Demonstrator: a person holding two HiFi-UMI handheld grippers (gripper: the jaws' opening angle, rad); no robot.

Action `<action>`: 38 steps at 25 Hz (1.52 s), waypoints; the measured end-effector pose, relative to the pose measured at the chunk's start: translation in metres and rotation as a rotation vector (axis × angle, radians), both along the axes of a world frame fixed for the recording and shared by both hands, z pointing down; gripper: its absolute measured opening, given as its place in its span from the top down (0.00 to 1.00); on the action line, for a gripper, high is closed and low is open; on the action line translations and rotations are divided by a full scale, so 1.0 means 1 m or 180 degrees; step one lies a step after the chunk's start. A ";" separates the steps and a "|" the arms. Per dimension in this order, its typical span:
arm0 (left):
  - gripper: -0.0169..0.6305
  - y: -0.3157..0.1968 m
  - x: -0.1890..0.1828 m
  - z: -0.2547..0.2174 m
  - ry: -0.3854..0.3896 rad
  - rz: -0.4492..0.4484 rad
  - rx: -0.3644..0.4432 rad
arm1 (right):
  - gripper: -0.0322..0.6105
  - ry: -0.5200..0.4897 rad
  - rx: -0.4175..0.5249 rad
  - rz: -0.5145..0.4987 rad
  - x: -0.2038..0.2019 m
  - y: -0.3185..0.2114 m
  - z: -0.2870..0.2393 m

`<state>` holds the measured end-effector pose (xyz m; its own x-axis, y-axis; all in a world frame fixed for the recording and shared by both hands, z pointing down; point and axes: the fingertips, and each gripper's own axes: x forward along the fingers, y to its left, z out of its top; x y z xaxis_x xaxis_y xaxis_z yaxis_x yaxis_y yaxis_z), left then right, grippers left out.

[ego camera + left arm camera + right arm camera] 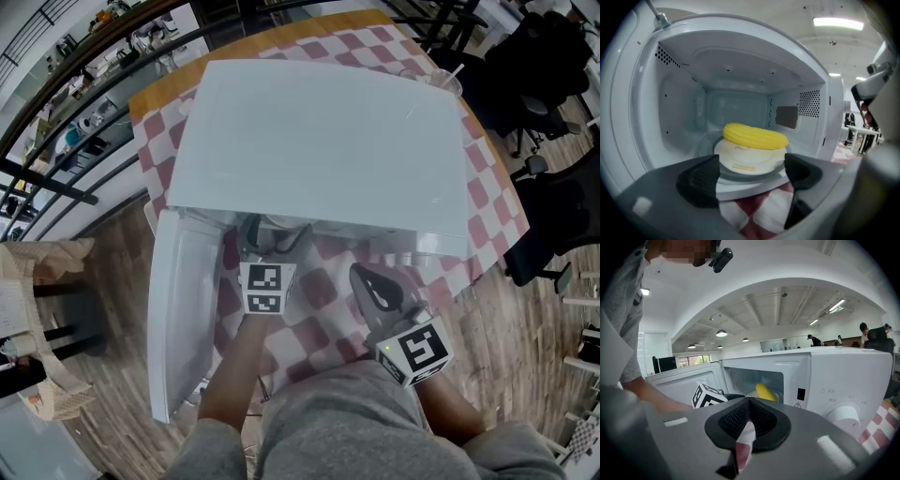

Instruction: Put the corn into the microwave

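The yellow corn (754, 135) lies on a white dish (747, 161) that sits on the glass turntable inside the white microwave (319, 141). The microwave door (183, 309) hangs open to the left. My left gripper (751, 172) is at the oven's mouth with its jaws open. Nothing is between them, and the corn and dish lie just beyond the tips. In the head view the left gripper (272, 236) reaches under the microwave's front edge. My right gripper (370, 281) is in front of the microwave, to the right of the opening. In its own view the right gripper (750, 401) is shut and empty, and the corn (763, 391) shows through the opening.
A red-and-white checked cloth (487, 178) covers the table under the microwave. The control knob (843, 416) is on the microwave's right front panel. Black chairs (553, 216) stand on the wooden floor to the right, and a railing (56, 178) runs along the left.
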<state>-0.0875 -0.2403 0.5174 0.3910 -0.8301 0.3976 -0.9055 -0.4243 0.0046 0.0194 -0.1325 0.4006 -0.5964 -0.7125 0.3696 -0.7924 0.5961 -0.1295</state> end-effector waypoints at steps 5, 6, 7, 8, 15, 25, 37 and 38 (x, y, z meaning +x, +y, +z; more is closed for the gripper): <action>0.34 -0.009 -0.001 0.001 0.0024 -0.0123 -0.0100 | 0.95 0.0013 0.0029 0.0021 0.002 0.001 -0.002; 0.36 -0.009 -0.001 0.001 0.0029 -0.0148 -0.0124 | 0.95 0.0019 0.0040 0.0030 0.003 0.002 -0.004; 0.37 -0.008 -0.002 0.000 0.0028 -0.0171 -0.0144 | 0.95 0.0024 0.0055 0.0042 0.003 0.004 -0.005; 0.39 -0.007 -0.003 0.000 0.0023 -0.0189 -0.0161 | 0.95 0.0028 0.0074 0.0055 0.005 0.005 -0.008; 0.95 0.011 -0.018 -0.023 -0.0227 -0.0422 0.0020 | 0.95 0.0141 0.0302 0.0245 0.027 0.022 -0.028; 0.95 0.104 -0.012 -0.086 -0.0003 -0.0247 0.0384 | 0.95 0.0332 0.0540 0.0533 0.074 0.069 -0.060; 0.95 0.222 0.014 -0.137 0.0146 -0.0067 0.0513 | 0.95 0.0316 0.0499 0.0465 0.097 0.105 -0.058; 0.95 0.231 0.016 -0.140 0.0129 -0.0086 0.0516 | 0.95 0.0319 0.0493 0.0458 0.101 0.110 -0.057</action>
<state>-0.0717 -0.0092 0.3778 0.3807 -0.8925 0.2418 -0.9171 -0.3979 -0.0251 0.1208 -0.0227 0.3431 -0.4505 -0.8403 0.3015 -0.8749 0.4828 0.0385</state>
